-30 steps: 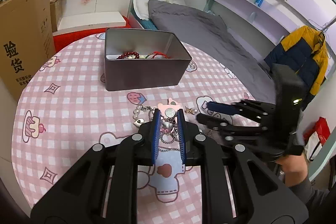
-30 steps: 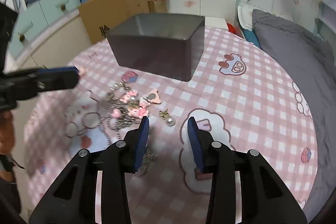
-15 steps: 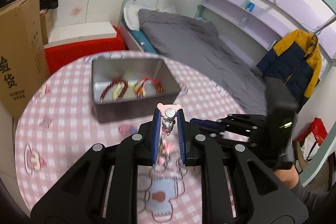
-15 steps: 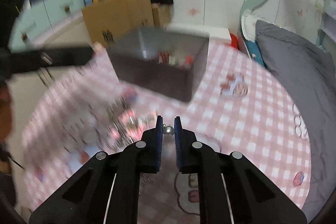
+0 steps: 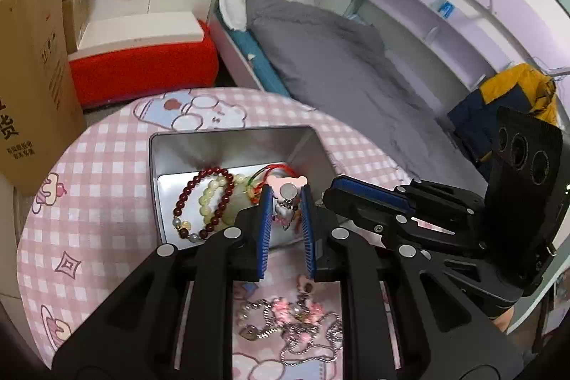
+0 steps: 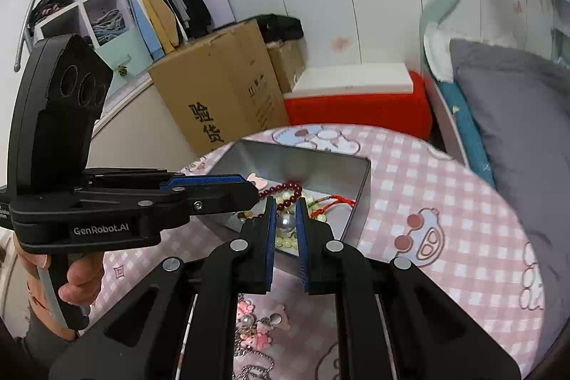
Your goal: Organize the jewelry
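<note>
The left tool (image 5: pixel 284 202) is clenched on a pink bear charm (image 5: pixel 287 188) above the metal tin (image 5: pixel 228 141) (bead bracelets (image 5: pixel 203 202) inside). The right tool (image 6: pixel 285 223) grips a pearl earring (image 6: pixel 286 224) over the tin's near wall; chains (image 5: pixel 292 326) lie on the desk (image 5: pixel 89 187).

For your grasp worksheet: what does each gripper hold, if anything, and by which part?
The left gripper pinches a pink bear charm just below its head, trinkets dangling. The right gripper clamps a pearl by its sides. Both hover over the tin.
</note>
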`<action>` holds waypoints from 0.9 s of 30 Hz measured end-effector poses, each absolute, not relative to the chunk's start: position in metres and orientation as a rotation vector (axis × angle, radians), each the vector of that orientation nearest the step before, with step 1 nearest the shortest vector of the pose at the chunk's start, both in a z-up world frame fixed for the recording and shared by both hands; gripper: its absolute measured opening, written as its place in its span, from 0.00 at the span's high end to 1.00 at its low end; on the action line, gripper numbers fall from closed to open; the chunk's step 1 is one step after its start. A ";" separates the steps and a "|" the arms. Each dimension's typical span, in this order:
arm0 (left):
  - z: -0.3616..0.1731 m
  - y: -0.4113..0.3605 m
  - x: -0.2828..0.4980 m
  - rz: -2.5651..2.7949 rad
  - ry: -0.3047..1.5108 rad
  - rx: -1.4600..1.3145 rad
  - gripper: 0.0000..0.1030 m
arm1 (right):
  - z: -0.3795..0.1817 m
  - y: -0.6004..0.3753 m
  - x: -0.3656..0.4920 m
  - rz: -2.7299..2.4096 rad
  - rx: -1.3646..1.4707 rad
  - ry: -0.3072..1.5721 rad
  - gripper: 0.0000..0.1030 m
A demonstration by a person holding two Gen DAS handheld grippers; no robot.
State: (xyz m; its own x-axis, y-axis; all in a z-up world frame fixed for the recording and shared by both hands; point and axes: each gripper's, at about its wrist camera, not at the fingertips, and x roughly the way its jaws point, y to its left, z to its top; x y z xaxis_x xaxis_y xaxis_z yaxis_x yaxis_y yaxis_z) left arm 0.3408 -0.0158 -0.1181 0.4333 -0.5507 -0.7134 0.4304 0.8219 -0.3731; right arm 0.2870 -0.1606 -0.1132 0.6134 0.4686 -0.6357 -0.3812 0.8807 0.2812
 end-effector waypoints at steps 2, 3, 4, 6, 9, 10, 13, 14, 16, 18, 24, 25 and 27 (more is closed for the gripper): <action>-0.123 -0.016 0.344 -0.611 0.960 -0.151 0.84 | -0.117 -0.161 0.289 0.490 0.127 0.781 0.91; -0.125 -0.015 0.347 -0.608 0.969 -0.156 0.84 | -0.120 -0.161 0.290 0.486 0.128 0.787 0.91; -0.127 -0.015 0.348 -0.605 0.973 -0.159 0.84 | -0.121 -0.162 0.291 0.485 0.131 0.791 0.91; -0.131 -0.013 0.350 -0.602 0.987 -0.162 0.84 | -0.124 -0.163 0.291 0.487 0.138 0.795 0.89; -0.134 -0.012 0.350 -0.591 1.000 -0.162 0.84 | -0.124 -0.164 0.289 0.483 0.139 0.793 0.88; -0.134 -0.012 0.349 -0.591 1.000 -0.160 0.84 | -0.123 -0.165 0.288 0.482 0.141 0.790 0.88; -0.132 -0.010 0.344 -0.588 0.996 -0.158 0.84 | -0.117 -0.166 0.282 0.480 0.138 0.773 0.85; -0.132 -0.009 0.341 -0.584 0.994 -0.156 0.84 | -0.116 -0.167 0.280 0.479 0.137 0.768 0.85; -0.128 -0.007 0.331 -0.570 0.977 -0.135 0.84 | -0.109 -0.170 0.269 0.480 0.126 0.748 0.85; -0.124 -0.003 0.319 -0.567 0.955 -0.130 0.83 | -0.106 -0.172 0.258 0.481 0.111 0.741 0.85; -0.109 0.014 0.280 -0.508 0.842 -0.117 0.42 | -0.120 -0.170 0.232 0.471 0.046 0.783 0.84; -0.107 0.016 0.276 -0.511 0.837 -0.124 0.42 | -0.126 -0.169 0.229 0.477 0.048 0.800 0.84; -0.105 0.025 0.265 -0.502 0.821 -0.136 0.42 | -0.137 -0.167 0.225 0.477 0.043 0.828 0.81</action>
State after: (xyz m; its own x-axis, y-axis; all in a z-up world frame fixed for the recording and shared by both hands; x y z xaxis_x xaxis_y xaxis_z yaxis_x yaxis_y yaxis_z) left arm 0.2654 0.0253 -0.1054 0.5725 -0.4780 -0.6661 0.3748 0.8752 -0.3059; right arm 0.2248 -0.1668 -0.1367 0.5769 0.4237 -0.6983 -0.3910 0.8939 0.2193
